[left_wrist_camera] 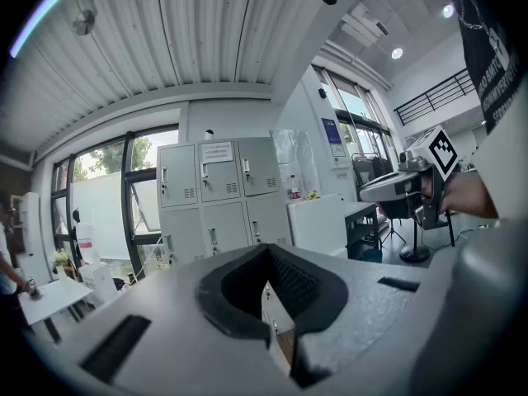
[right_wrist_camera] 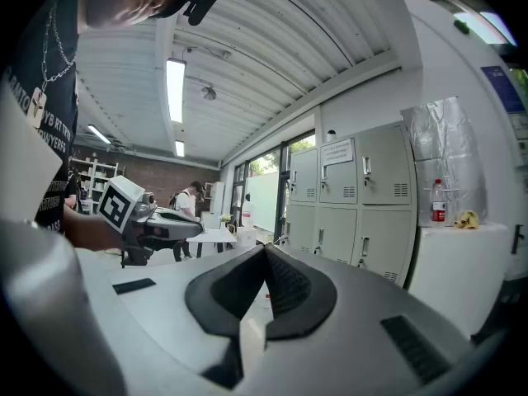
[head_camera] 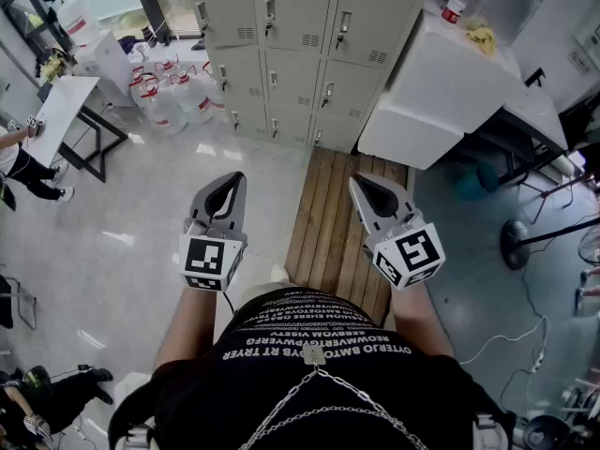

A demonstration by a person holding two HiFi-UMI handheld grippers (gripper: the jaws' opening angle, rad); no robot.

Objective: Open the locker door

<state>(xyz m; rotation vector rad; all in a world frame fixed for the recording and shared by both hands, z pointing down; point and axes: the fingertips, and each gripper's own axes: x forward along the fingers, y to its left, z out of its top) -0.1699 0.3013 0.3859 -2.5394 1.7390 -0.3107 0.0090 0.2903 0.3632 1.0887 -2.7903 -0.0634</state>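
Note:
A grey bank of lockers (head_camera: 281,45) stands ahead across the floor, all its doors closed, each with a small handle. It also shows in the left gripper view as lockers (left_wrist_camera: 219,196) and in the right gripper view as lockers (right_wrist_camera: 355,196). My left gripper (head_camera: 225,187) and right gripper (head_camera: 368,187) are held side by side at waist height, well short of the lockers, pointing at them. Both are shut with nothing between the jaws, tips meeting on the left gripper (left_wrist_camera: 266,252) and the right gripper (right_wrist_camera: 264,250).
A white cabinet (head_camera: 441,92) with a bottle (head_camera: 457,1) on top stands right of the lockers. Several water jugs (head_camera: 173,92) and a white table (head_camera: 61,111) sit at the left. A wooden floor strip (head_camera: 333,223) leads to the lockers. A fan stand (head_camera: 520,242) is at the right.

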